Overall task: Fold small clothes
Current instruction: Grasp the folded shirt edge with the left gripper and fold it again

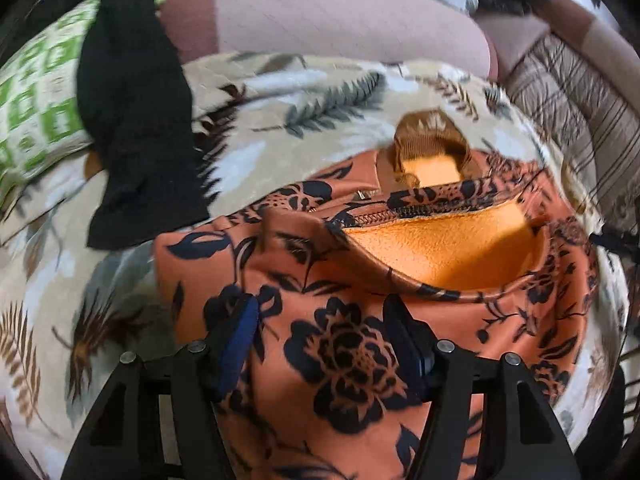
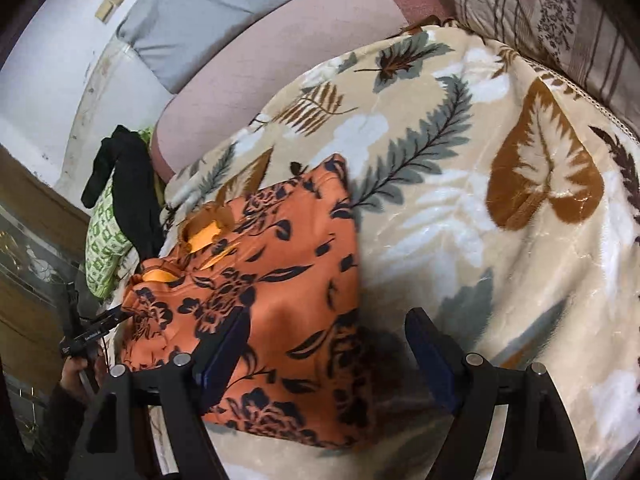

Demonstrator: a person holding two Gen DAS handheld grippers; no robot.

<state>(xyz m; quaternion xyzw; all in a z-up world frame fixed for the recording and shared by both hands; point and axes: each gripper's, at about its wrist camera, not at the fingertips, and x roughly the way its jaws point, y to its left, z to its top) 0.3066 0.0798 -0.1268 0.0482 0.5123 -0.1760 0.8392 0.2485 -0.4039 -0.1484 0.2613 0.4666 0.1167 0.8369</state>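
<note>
An orange garment with a black flower print [image 1: 352,312] lies on a leaf-patterned blanket [image 1: 300,96]. Its zip opening shows a plain orange lining [image 1: 448,244]. My left gripper [image 1: 320,312] is open, its fingers spread low over the garment's near part. In the right wrist view the same garment [image 2: 280,280] lies left of centre on the blanket [image 2: 500,200]. My right gripper [image 2: 326,332] is open, straddling the garment's right edge. The left gripper [image 2: 100,326] shows at the garment's far left corner.
A black garment [image 1: 136,120] lies draped over a green-and-white patterned cloth [image 1: 36,92] at the left. A pink cushion [image 1: 328,16] and a striped brown pillow [image 1: 576,92] stand behind the blanket. A wooden cabinet with glass [image 2: 24,260] is at the far left.
</note>
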